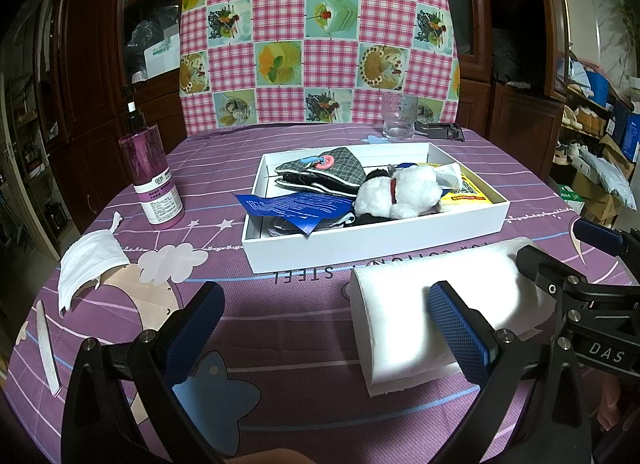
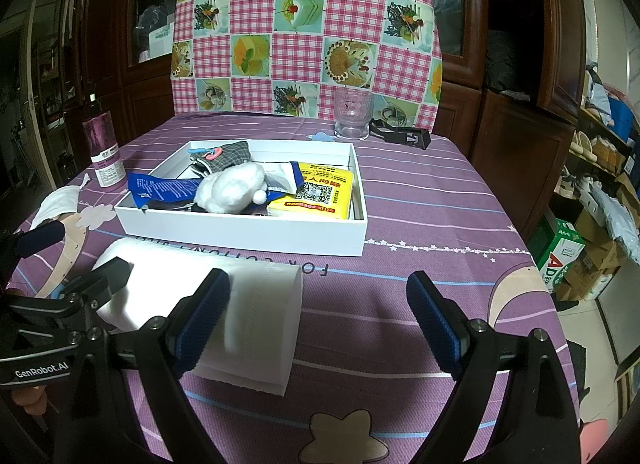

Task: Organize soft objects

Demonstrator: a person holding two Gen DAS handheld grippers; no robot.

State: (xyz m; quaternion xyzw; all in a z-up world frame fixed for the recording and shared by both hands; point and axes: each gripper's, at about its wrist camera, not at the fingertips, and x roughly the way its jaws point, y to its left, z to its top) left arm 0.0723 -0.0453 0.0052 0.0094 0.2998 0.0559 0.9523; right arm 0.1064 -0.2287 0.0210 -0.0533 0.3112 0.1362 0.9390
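both grippers, left (image 1: 326,328) and right (image 2: 318,320), hanging wide open, gripping nothing. could squash or unravel the tissue roll (image 1: 436,304) if pinched off-centre.

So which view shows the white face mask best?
The left wrist view: the face mask lies fully visible on the tablecloth, left of the white box. The right wrist view catches only part of it at the left edge, behind the left tool.
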